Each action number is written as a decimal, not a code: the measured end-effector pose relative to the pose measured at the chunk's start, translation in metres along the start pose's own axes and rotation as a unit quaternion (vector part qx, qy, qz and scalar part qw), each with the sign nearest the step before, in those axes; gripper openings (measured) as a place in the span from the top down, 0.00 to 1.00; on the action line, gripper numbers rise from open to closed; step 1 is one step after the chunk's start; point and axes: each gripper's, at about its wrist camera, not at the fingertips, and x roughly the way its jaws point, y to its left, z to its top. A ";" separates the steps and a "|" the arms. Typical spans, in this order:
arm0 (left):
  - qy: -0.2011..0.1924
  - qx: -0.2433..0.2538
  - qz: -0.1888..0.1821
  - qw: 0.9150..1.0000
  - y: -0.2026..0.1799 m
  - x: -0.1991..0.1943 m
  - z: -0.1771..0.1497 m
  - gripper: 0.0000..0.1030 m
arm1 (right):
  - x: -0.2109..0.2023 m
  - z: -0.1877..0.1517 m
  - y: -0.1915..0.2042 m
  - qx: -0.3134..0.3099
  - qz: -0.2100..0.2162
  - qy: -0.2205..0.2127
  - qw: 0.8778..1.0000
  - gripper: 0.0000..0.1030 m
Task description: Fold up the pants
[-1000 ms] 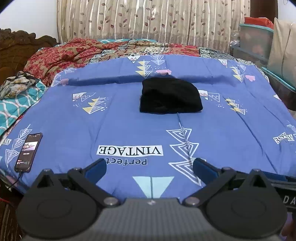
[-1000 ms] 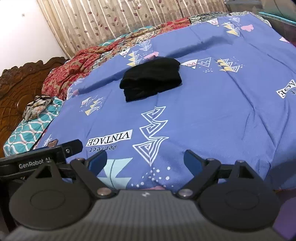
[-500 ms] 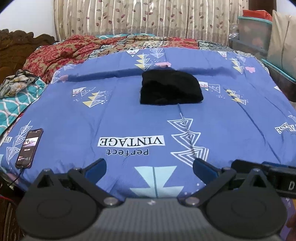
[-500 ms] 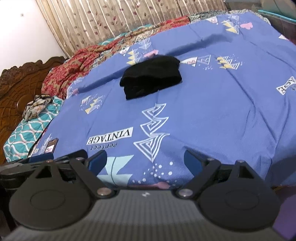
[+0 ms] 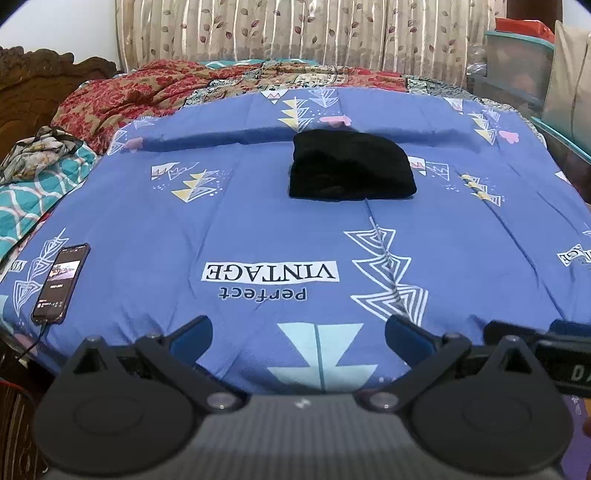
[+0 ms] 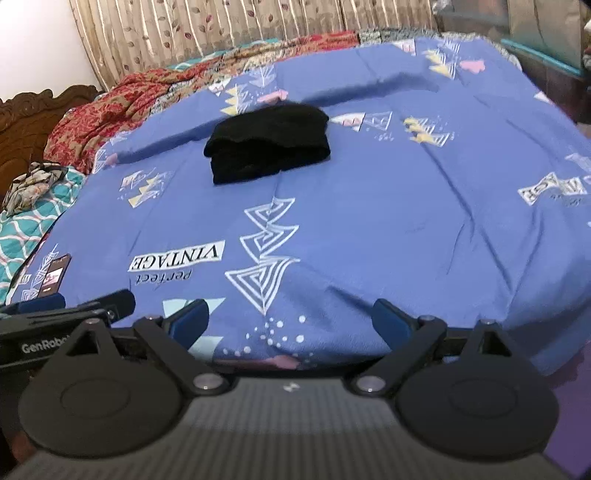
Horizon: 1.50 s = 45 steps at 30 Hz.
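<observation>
The black pants (image 5: 351,166) lie folded into a compact bundle on the far middle of the blue printed bedspread (image 5: 258,221); they also show in the right wrist view (image 6: 269,142). My left gripper (image 5: 299,332) is open and empty, held at the near edge of the bed, well short of the pants. My right gripper (image 6: 291,321) is open and empty too, at the near edge. Each gripper's body shows at the edge of the other's view.
A phone (image 5: 61,282) with a cable lies at the bed's near left. A red patterned quilt (image 5: 129,99) and teal quilt (image 5: 29,195) lie at the left. Curtains (image 5: 295,33) hang behind. Storage boxes (image 5: 517,62) stand at the right.
Both grippers have drawn back slightly toward the bed's near edge and the right view has swung a little. The folded pants have not moved.
</observation>
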 end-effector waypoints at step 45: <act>-0.034 0.005 0.041 0.999 -0.002 -0.011 0.005 0.00 | -0.018 0.006 0.042 -0.035 -0.076 -0.035 0.996 0.04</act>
